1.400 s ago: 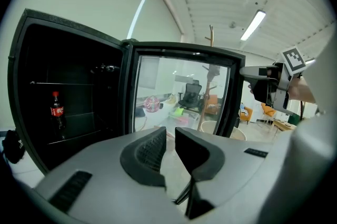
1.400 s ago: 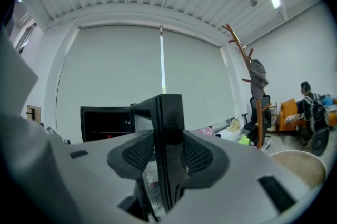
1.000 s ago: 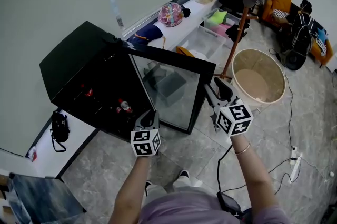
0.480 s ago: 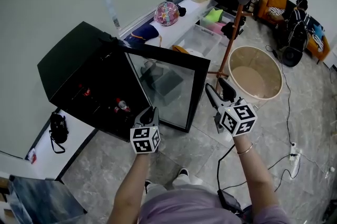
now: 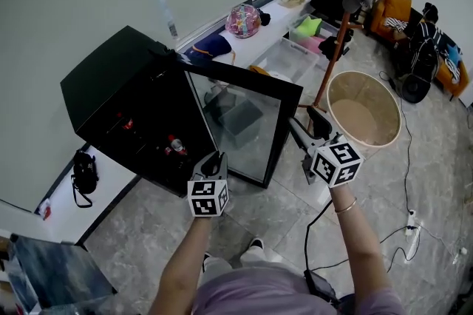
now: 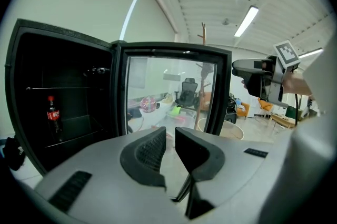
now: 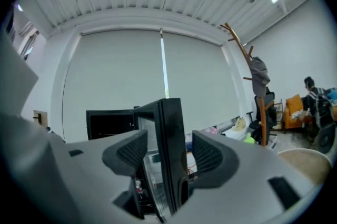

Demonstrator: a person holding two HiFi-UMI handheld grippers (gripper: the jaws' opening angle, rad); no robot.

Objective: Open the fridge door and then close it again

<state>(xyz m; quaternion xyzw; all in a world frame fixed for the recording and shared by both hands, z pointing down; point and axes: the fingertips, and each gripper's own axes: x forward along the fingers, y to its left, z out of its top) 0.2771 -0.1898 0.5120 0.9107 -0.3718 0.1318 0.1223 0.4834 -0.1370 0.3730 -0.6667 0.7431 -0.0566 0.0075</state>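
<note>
A black mini fridge (image 5: pixel 111 95) stands open, its glass door (image 5: pixel 240 121) swung out towards me. A cola bottle (image 6: pixel 51 112) stands on a shelf inside. My right gripper (image 5: pixel 304 121) is at the door's free edge (image 7: pixel 171 139). Its jaws are opening: the edge stands between the pads (image 7: pixel 131 152) with a gap on each side. My left gripper (image 5: pixel 214 158) hovers low in front of the open fridge. Its jaws (image 6: pixel 170 139) stand a narrow gap apart, and nothing is between them. The right gripper (image 6: pixel 239 73) also shows in the left gripper view, just past the door frame.
A round beige tub (image 5: pixel 362 110) and a wooden coat rack (image 5: pixel 340 32) stand right of the door. Clear storage bins (image 5: pixel 284 55) sit behind it by a low white ledge. Cables (image 5: pixel 410 217) trail on the tiled floor. A black bag (image 5: pixel 85 173) lies left of the fridge.
The right gripper's jaws have spread wider around the door's edge. The door and the left gripper have stayed about where they were.
</note>
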